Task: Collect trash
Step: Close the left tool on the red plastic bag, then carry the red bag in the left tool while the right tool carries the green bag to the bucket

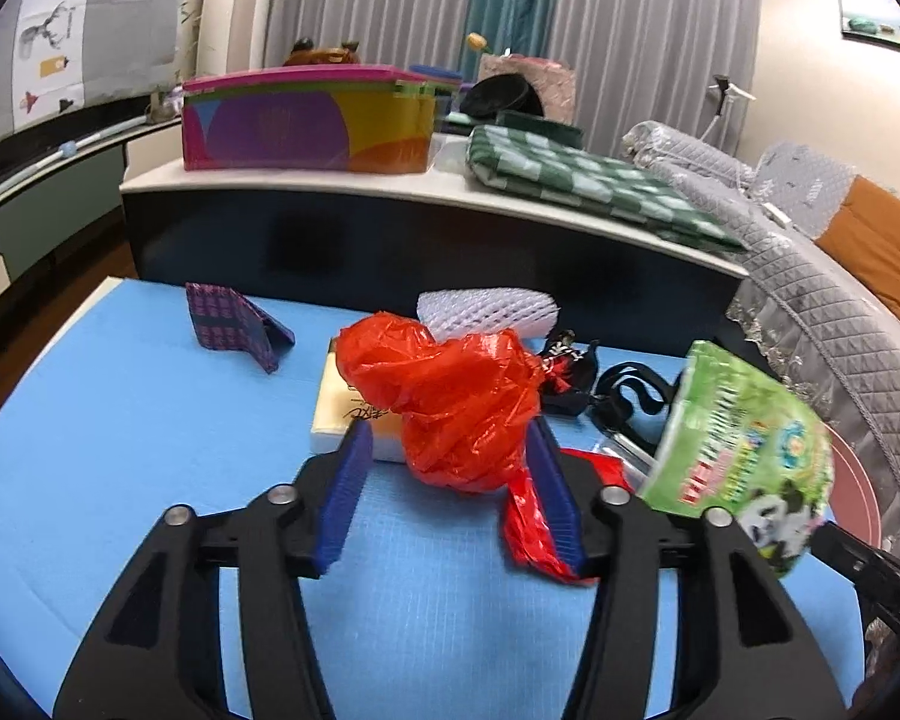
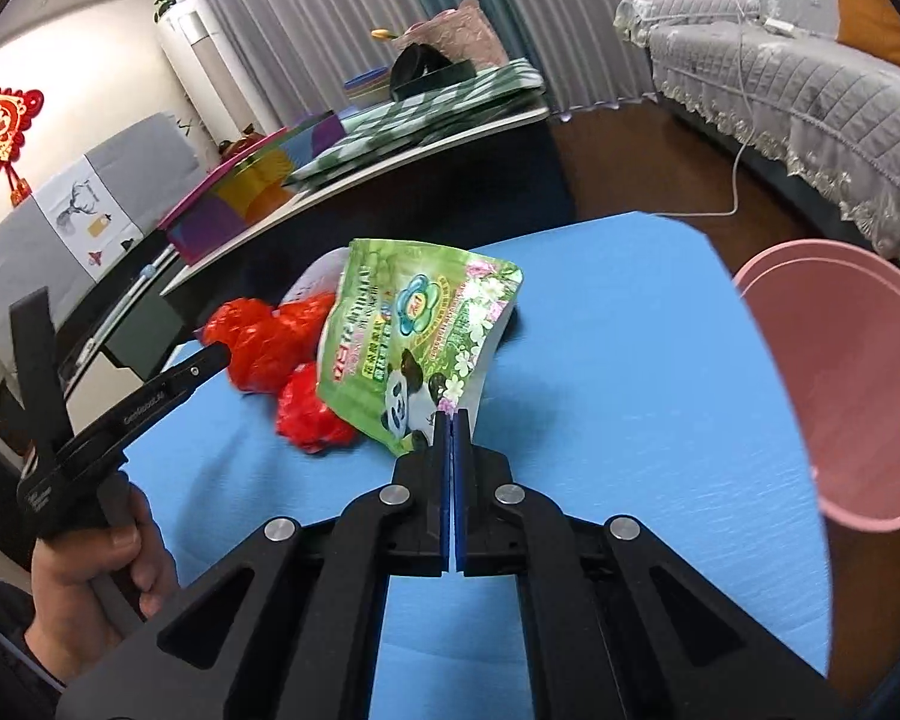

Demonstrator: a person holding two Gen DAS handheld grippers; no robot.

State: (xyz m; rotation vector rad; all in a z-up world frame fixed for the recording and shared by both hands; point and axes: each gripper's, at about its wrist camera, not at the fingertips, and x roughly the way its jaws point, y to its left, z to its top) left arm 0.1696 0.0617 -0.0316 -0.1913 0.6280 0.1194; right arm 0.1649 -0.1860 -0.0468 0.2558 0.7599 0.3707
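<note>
On the blue mat (image 1: pixel 120 432), the left gripper (image 1: pixel 450 456) has its two blue pads spread wide, one on each side of a crumpled red plastic bag (image 1: pixel 450 402). The right pad touches the bag's tail, but whether the left pad touches the bag cannot be told. The red bag sits in front of a white box (image 1: pixel 342 414), and a white foam net (image 1: pixel 486 312) lies behind it. A purple checked wallet (image 1: pixel 234 324) stands further left, apart from the rest. Some black straps (image 1: pixel 624 390) lie to the right of the bag.

The right gripper (image 2: pixel 451 420) is squeezed tight on the bottom edge of a green panda wrapper (image 2: pixel 420 336) and holds it up off the mat. The wrapper hangs just beside the red bag. A pink bin (image 2: pixel 852 384) stands at the right edge of the mat, with its open mouth in view. A hand (image 2: pixel 90 570) holds the left gripper's handle.
</note>
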